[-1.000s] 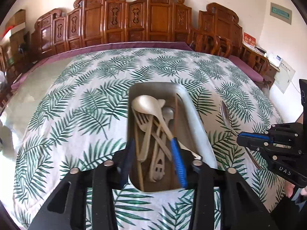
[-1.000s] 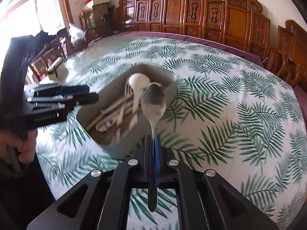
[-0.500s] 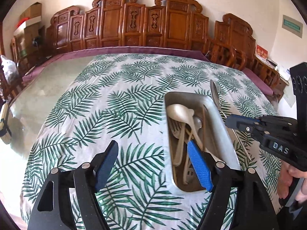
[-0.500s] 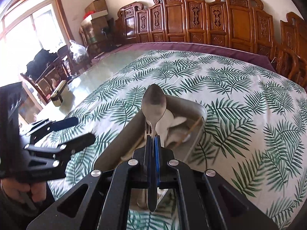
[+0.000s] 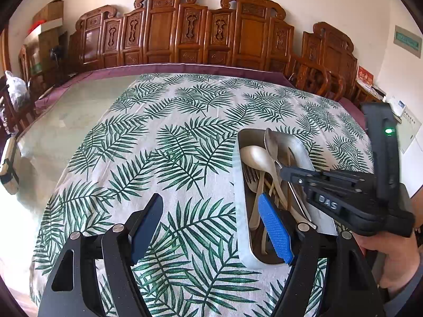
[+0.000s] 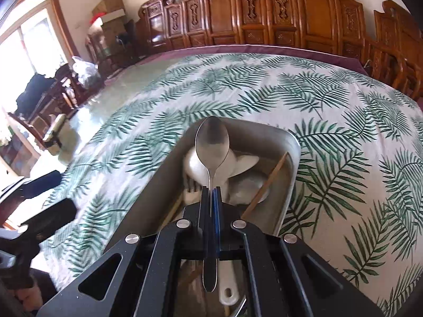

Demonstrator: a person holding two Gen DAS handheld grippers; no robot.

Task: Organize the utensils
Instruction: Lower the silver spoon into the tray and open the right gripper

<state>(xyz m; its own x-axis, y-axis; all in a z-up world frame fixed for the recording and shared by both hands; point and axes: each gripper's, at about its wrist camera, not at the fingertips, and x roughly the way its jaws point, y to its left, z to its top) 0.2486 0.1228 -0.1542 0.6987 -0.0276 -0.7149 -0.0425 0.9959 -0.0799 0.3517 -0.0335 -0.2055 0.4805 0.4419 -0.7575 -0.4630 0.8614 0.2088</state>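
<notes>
A metal tray point(image 5: 240, 185) on the leaf-print tablecloth holds pale spoons, forks and chopsticks. My right gripper point(image 6: 210, 192) is shut on a metal spoon point(image 6: 212, 138) and holds it over the tray point(image 6: 290, 182), bowl pointing away. In the left wrist view the right gripper point(image 5: 284, 170) comes in from the right above the tray with the spoon point(image 5: 272, 142). My left gripper point(image 5: 211, 224) is open and empty, to the left of the tray over the cloth; its blue pad point(image 5: 275, 231) overlaps the tray's near end.
Carved wooden chairs point(image 5: 185, 34) line the table's far edge. The leaf-print cloth point(image 5: 158, 145) covers most of the glass-topped table. A small object point(image 5: 8, 163) sits at the table's left edge. My left gripper also shows at the left in the right wrist view point(image 6: 39, 200).
My right gripper has carried the spoon leftward to above the tray. My left gripper has opened, let go of the pale spoon in the tray and drawn back to the left.
</notes>
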